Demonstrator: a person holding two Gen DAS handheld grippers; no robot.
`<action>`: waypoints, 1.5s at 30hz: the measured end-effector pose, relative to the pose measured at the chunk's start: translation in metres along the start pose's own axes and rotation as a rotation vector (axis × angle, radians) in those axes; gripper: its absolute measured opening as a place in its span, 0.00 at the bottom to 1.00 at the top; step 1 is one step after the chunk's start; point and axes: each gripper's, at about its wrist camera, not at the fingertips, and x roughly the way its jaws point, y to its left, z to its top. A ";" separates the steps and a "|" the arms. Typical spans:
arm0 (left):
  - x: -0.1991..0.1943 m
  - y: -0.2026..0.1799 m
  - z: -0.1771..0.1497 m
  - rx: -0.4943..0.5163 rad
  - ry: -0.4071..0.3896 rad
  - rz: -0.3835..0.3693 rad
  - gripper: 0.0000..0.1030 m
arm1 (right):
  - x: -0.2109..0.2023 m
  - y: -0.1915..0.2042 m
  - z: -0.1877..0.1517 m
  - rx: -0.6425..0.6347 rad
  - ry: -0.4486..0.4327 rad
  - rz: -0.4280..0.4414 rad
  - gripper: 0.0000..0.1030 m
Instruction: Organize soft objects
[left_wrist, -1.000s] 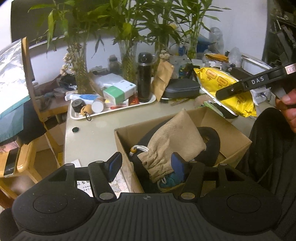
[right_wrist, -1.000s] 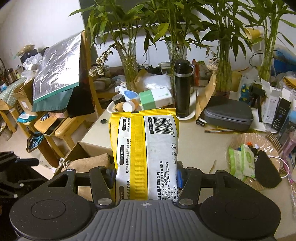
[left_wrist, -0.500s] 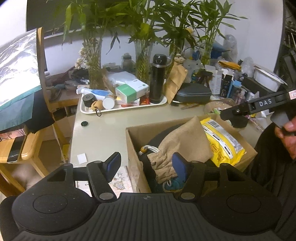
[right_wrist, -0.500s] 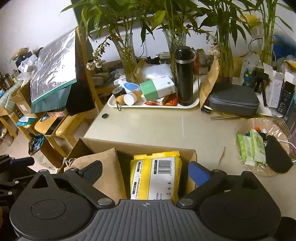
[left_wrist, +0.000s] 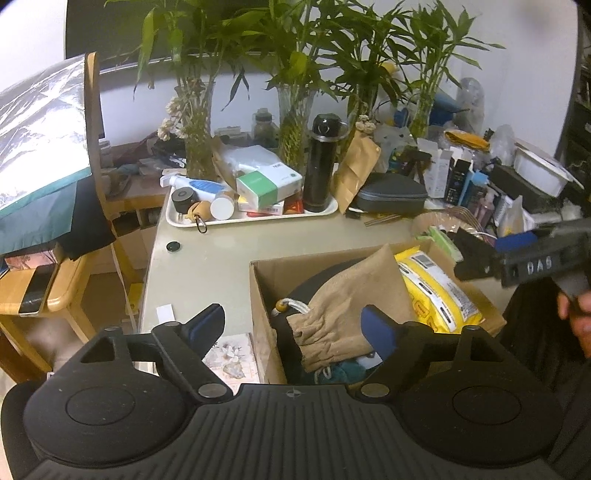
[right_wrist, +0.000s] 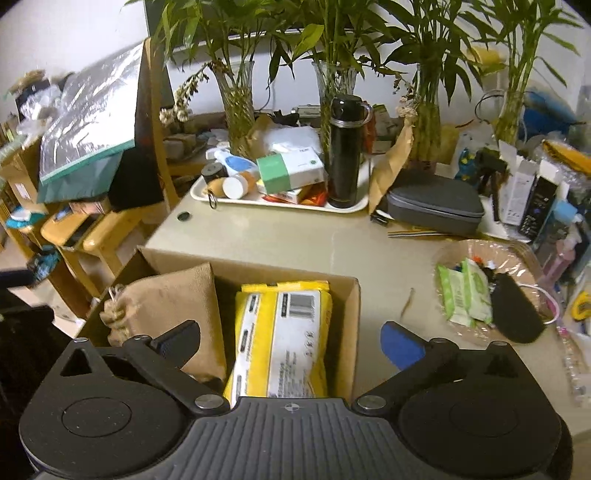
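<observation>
Since a second ago the yellow plastic wipes pack (right_wrist: 282, 343) has been let go by the right gripper (right_wrist: 290, 341) and is now lying in the open cardboard box (right_wrist: 352, 321), right beside the tan drawstring cloth pouch (right_wrist: 173, 302). Right jaws are spread fully wide with nothing pinched; the pack's near end is cut off by the gripper body. The left gripper (left_wrist: 293, 326) is seen opening over the pouch, nothing gripped. Underneath the pouch something dark and something teal are mostly hidden, so they can't really be made out. The box sits on the pale tabletop (left_wrist: 207, 266).
</observation>
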 end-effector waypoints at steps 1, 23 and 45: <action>-0.001 0.000 0.000 -0.007 -0.003 0.005 0.81 | -0.002 0.002 -0.001 -0.011 0.001 -0.014 1.00; 0.005 -0.014 -0.033 -0.023 0.152 0.111 1.00 | -0.005 0.043 -0.064 -0.046 0.100 -0.032 1.00; 0.012 -0.019 -0.037 -0.016 0.215 0.123 1.00 | -0.005 0.039 -0.071 -0.019 0.112 -0.025 1.00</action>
